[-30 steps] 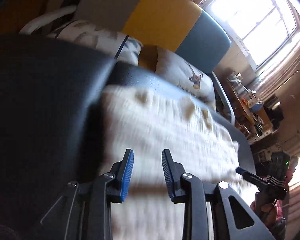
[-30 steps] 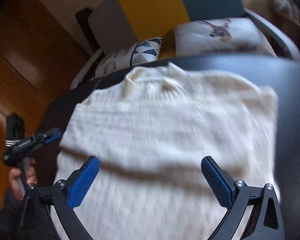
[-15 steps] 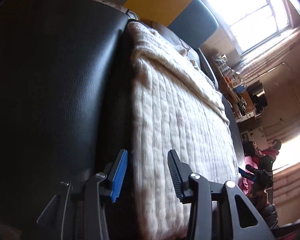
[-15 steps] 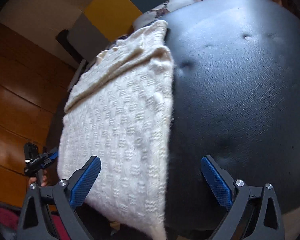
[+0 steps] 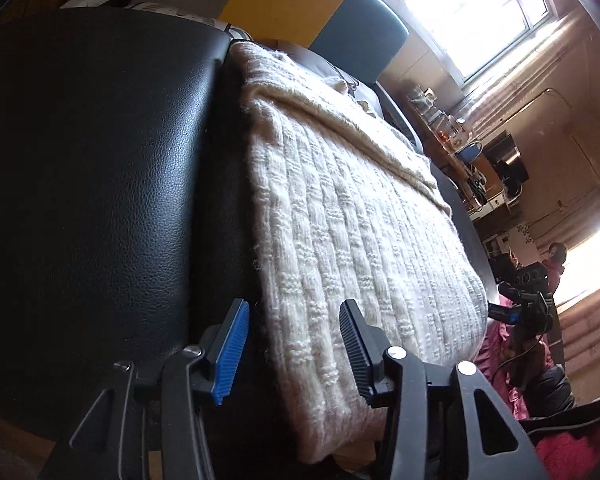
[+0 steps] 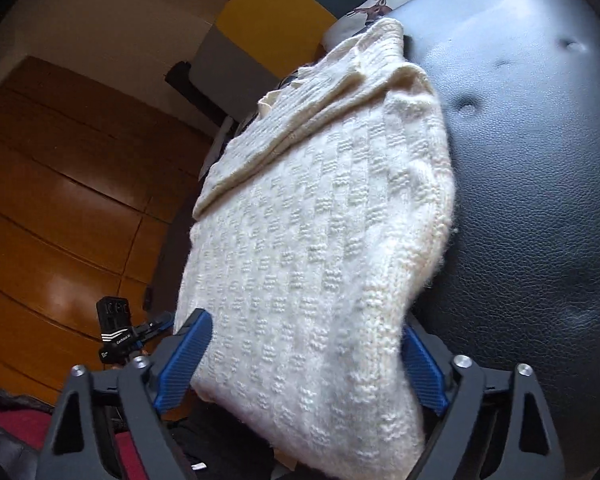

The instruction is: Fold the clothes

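A cream knitted sweater (image 5: 352, 216) lies folded on a black leather seat (image 5: 100, 160); it also shows in the right wrist view (image 6: 320, 240). My left gripper (image 5: 296, 348) is open, its jaws either side of the sweater's near left edge, low at the seat's front. My right gripper (image 6: 300, 360) is open wide, its blue pads (image 6: 184, 360) on both sides of the sweater's near right corner, which hangs over the seat edge. Neither is closed on the cloth.
A grey, yellow and teal chair back (image 5: 300, 4) and printed cushions (image 6: 372, 8) stand behind the seat. Wooden floor (image 6: 60, 200) lies to the left. A cluttered desk (image 5: 472, 160) and bright window (image 5: 460, 8) are at the right. Red fabric (image 5: 572, 440) lies below.
Both grippers have dropped low to the sweater's near edge. The left jaws have opened wider around the left edge. The right jaws now straddle the near right corner.
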